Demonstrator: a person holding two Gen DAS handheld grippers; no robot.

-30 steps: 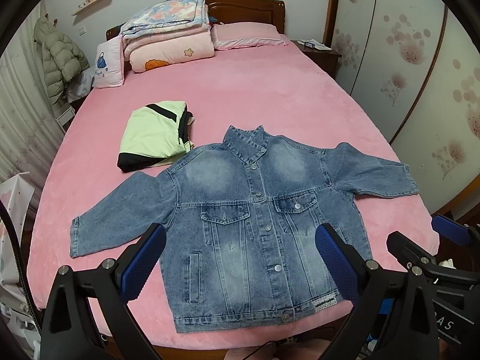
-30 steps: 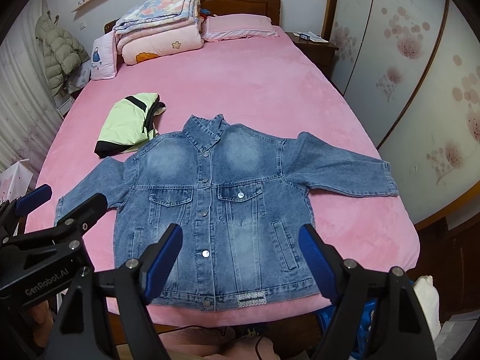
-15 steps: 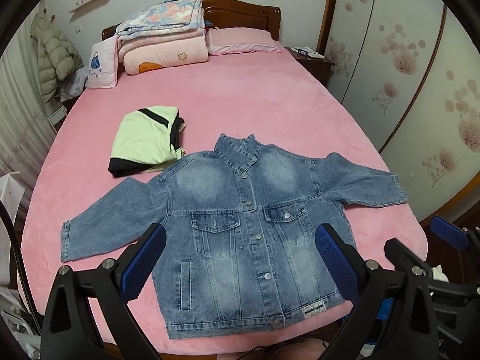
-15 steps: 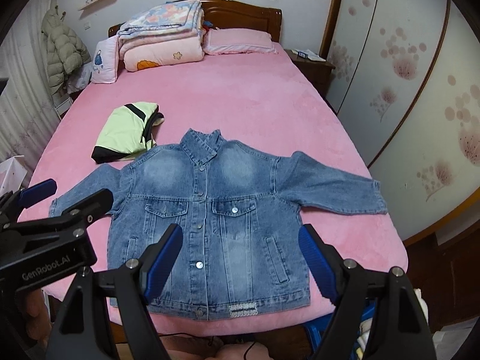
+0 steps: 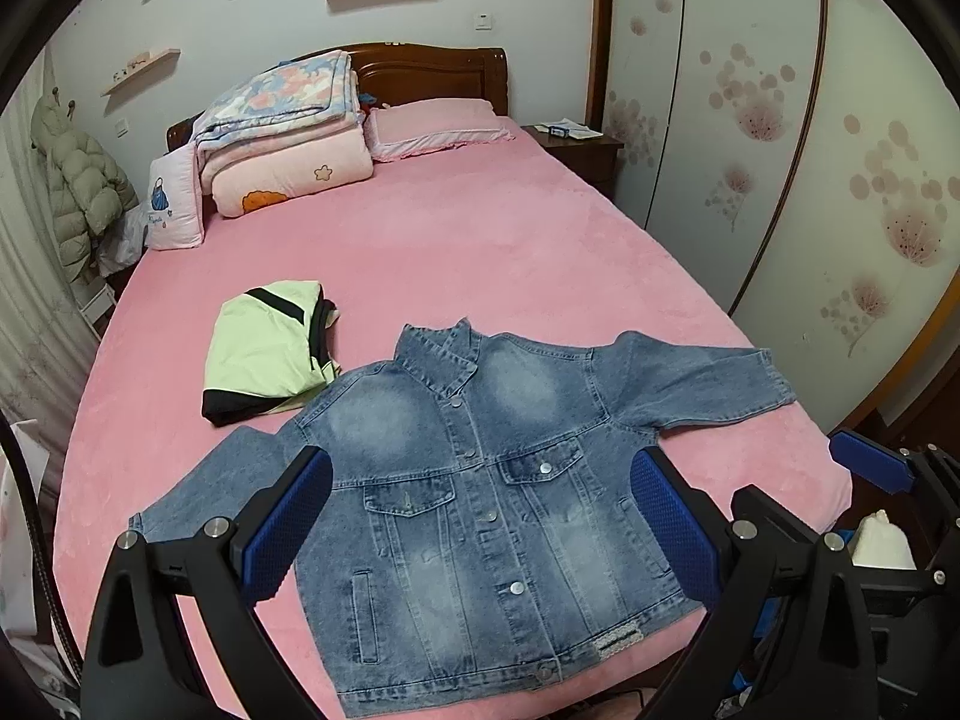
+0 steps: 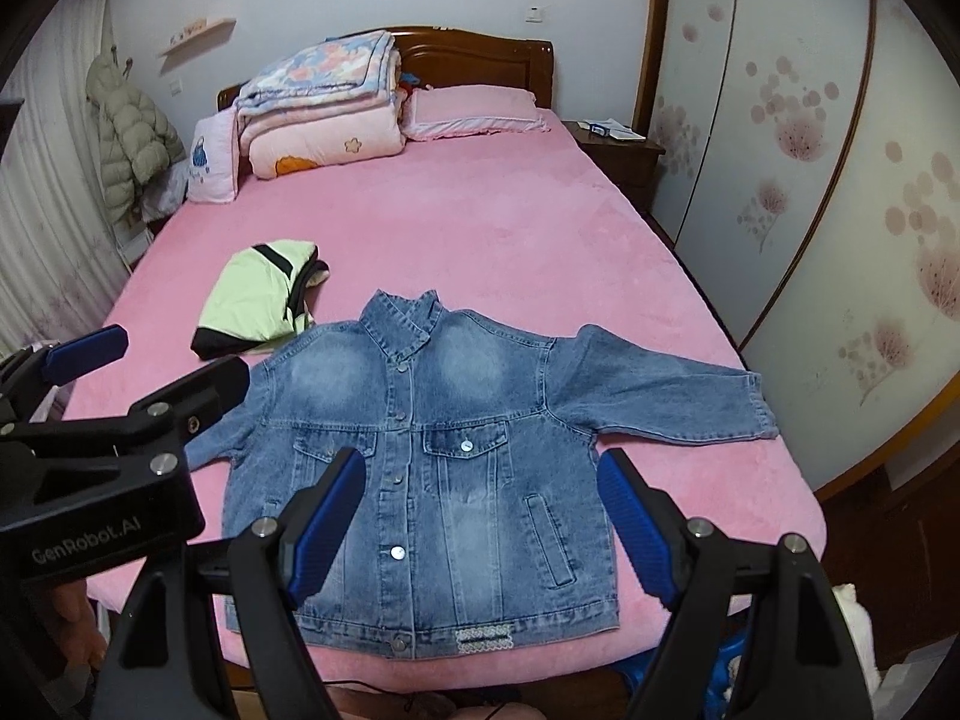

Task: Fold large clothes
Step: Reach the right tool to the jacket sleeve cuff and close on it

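Left wrist view: the denim jacket lies flat, unfolded, lower centre; both hand-held grippers gape empty; a folded green garment sits upper left.

A home bedroom is showing here: a pink-covered bed with wooden headboard, folded quilts, pillow, nightstand and floral wardrobe doors.
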